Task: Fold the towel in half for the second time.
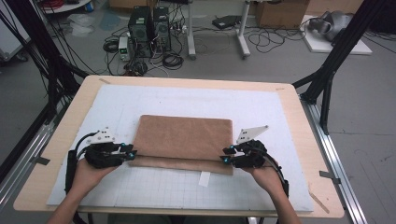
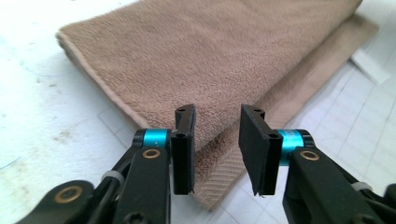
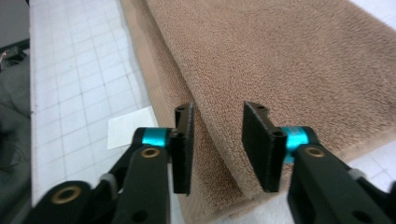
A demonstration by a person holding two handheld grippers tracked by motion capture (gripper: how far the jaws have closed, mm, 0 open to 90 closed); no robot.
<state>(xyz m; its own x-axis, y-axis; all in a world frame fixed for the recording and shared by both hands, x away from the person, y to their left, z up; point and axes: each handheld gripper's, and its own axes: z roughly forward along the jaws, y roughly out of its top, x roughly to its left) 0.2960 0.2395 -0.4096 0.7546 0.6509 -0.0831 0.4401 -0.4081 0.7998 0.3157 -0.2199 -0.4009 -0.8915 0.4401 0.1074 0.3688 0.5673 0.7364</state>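
A brown towel (image 1: 185,140) lies folded on the white grid mat (image 1: 154,186), its upper layer set back from the lower layer's near edge. My left gripper (image 1: 133,153) is at the towel's near left corner, open, its jaws either side of the folded edge of the towel (image 2: 219,60). At the near right corner my right gripper (image 1: 224,156) is open too, jaws straddling the upper layer's corner of the towel (image 3: 280,60). Neither pair of jaws is closed on the cloth.
A small white paper tag (image 1: 204,178) lies on the mat just in front of the towel, also seen as a white tag (image 3: 128,127). The mat covers a wooden table (image 1: 299,121). Black frame posts, computers and cables stand on the floor beyond.
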